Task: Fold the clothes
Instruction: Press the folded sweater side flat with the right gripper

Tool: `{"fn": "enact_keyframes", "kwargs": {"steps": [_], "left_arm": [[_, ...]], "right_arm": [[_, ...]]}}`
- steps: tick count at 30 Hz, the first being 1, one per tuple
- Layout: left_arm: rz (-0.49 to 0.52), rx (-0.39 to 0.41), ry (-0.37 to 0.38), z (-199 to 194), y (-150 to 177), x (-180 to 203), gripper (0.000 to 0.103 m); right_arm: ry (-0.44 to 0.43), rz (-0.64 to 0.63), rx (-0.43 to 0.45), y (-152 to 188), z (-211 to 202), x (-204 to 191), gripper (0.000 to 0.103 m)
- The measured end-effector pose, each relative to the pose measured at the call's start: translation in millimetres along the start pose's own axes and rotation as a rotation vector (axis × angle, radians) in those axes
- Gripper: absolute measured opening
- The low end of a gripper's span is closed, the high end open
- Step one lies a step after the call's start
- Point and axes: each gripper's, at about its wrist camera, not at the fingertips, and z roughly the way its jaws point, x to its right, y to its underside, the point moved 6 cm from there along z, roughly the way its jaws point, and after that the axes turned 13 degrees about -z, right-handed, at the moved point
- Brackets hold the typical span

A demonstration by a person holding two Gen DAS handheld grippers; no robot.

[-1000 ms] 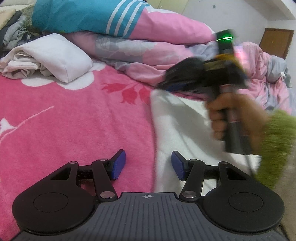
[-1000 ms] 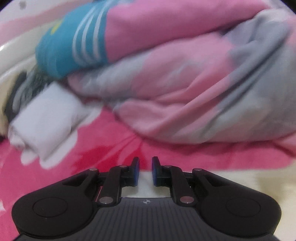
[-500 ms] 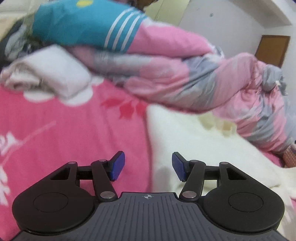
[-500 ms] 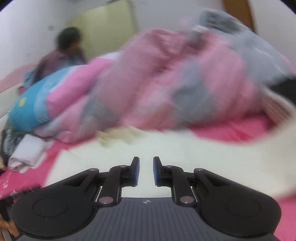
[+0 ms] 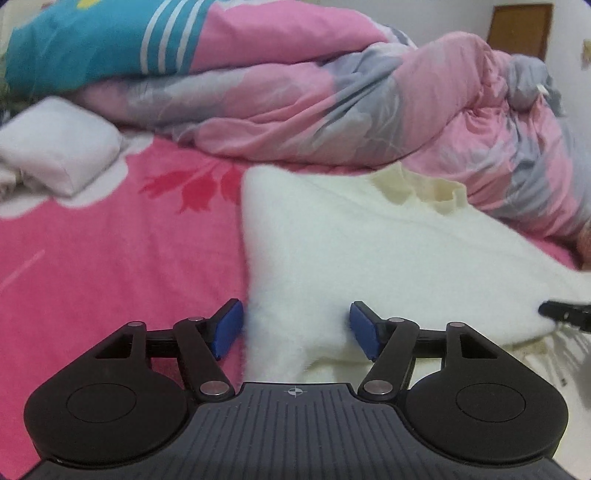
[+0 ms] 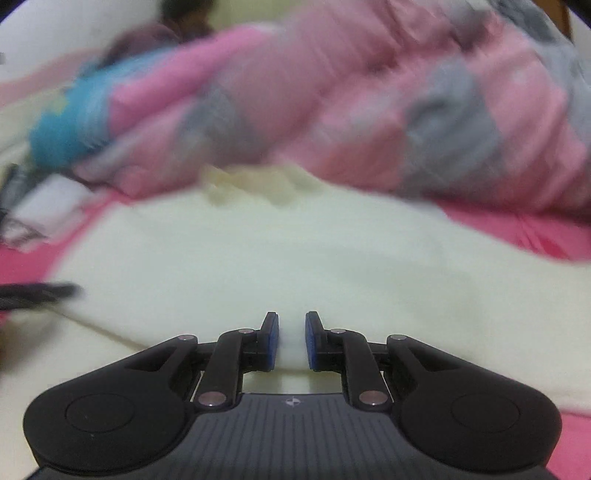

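Observation:
A white fluffy garment lies spread flat on the pink bedsheet. My left gripper is at its near left corner, jaws opening, with the fabric's edge between the blue pads but not pressed. In the right wrist view the same garment looks cream. My right gripper is low over its near hem, jaws closing to a narrow gap in which fabric shows; no squeeze is visible. The right gripper's black tip shows at the garment's near right edge. The left gripper appears as a dark blur.
A crumpled pink and grey quilt with a teal striped end runs along the back of the bed. A folded white cloth lies at the far left. A brown door stands behind. A blurred person sits beyond the quilt.
My right gripper swung from the far quilt side across to the garment's near right edge. The left gripper shifted onto the garment's left corner and its jaws widened.

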Motion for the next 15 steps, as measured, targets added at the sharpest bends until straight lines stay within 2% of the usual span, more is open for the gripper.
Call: {"fn": "enact_keyframes", "kwargs": {"steps": [1, 2, 3, 7, 8, 9, 11, 15], "left_arm": [[0.003, 0.001, -0.001, 0, 0, 0, 0.065], [0.007, 0.003, -0.002, 0, 0, 1, 0.066], [0.009, 0.004, -0.003, 0, 0, 1, 0.066], [0.001, 0.007, 0.007, 0, 0, 0, 0.066], [-0.003, 0.007, 0.01, 0, 0, 0, 0.066], [-0.003, 0.007, 0.011, 0, 0, 0, 0.066], [0.001, 0.009, 0.008, 0, 0, 0, 0.066], [0.004, 0.019, 0.01, -2, -1, 1, 0.066]], "right_arm": [[-0.028, 0.049, 0.027, 6, -5, 15, 0.01], [-0.015, 0.103, 0.036, 10, -12, 32, 0.005], [0.0, 0.158, 0.043, 14, -19, 49, 0.004], [0.108, 0.21, 0.029, 20, -36, 89, 0.005], [0.136, 0.216, 0.025, 19, -40, 94, 0.01], [0.192, 0.193, 0.03, 13, -47, 94, 0.01], [0.155, 0.179, 0.079, -1, -52, 83, 0.01], [0.094, 0.103, 0.07, -21, -31, 52, 0.01]]}}
